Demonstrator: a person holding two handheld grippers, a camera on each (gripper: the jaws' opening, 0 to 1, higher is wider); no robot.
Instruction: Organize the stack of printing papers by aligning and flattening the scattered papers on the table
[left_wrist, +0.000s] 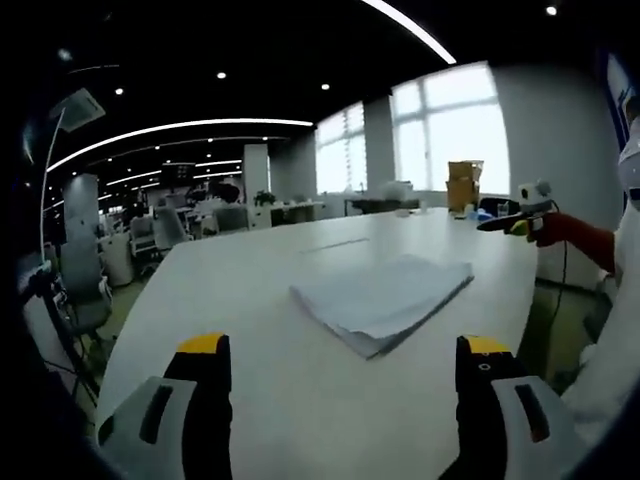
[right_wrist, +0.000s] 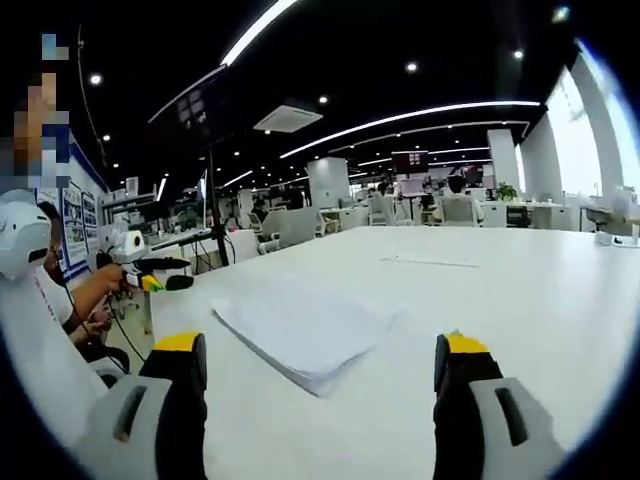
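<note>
Paper stack (left_wrist: 382, 300), 1 item: white printing sheets lying flat on the white tabletop (left_wrist: 250, 290), in the near half, well clear of every edge. In the left gripper view it sits ahead of the fingers and slightly right of centre; in the right gripper view the same stack (right_wrist: 305, 332) lies ahead and slightly left of centre. Sheets are fanned a little out of line, so the near edges show stepped layers rather than 1 clean face. The top sheet looks faintly rippled.

Left gripper (left_wrist: 340, 372): 2 black, yellow-tipped fingers spread wide, nothing between them, hovering short of the stack and not touching it.

Right gripper (right_wrist: 322, 362): 2 fingers likewise spread wide and empty, near the stack's near corner, apart from it.

Second person, at the tabletop's edge: a red-sleeved arm (left_wrist: 580, 240) holds another tool of the same kind; not part of the task.

Background: open office with chairs, desks, bright windows (left_wrist: 450, 130) and ceiling light strips.

Handling, by judgement: the stack is light and limp, and single sheets will slide easily over one another and over the smooth tabletop. Corners crease readily. Pinching 1 sheet would likely buckle it. Better to press the fingers against 2 opposite edges of the stack and squeeze inward to square it, then push down flat on top. Alignment has not yet begun.
</note>
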